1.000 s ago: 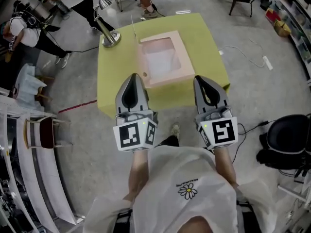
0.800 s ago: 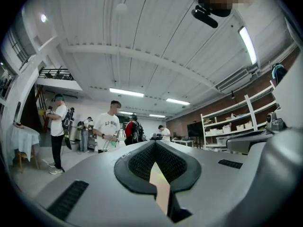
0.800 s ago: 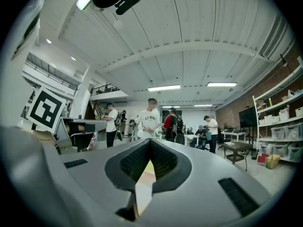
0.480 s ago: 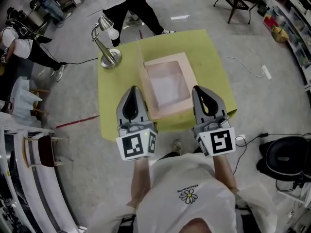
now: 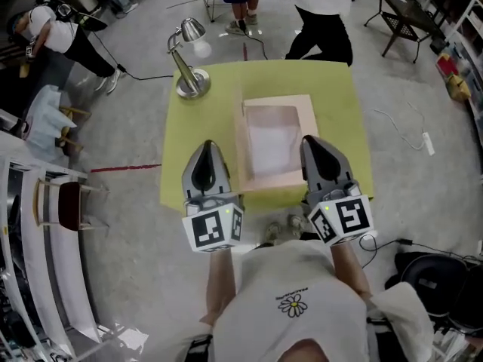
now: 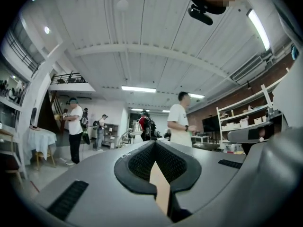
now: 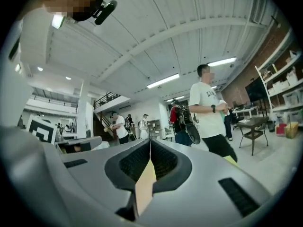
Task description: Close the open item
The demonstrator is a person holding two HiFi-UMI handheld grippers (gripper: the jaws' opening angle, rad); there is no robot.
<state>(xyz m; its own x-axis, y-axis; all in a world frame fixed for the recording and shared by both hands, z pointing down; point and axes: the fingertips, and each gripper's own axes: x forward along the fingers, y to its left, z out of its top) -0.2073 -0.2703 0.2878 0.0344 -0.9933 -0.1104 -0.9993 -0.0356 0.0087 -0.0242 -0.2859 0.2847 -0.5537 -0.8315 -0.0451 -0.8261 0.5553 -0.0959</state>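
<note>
The view has swung round the yellow worktop (image 5: 204, 127). The open pink box (image 5: 278, 101) now lies square ahead, between the left tongs (image 5: 207, 148) and right tongs (image 5: 317, 143). Both are pinched together and empty, so closing can start.

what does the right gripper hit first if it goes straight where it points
Likely nothing near: the right gripper points level, above the box and table, and its own view looks free up to distant people.

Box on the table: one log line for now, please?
box: open, on yellow table | left gripper: shut, empty | right gripper: shut, empty | task: box not yet closed
</note>
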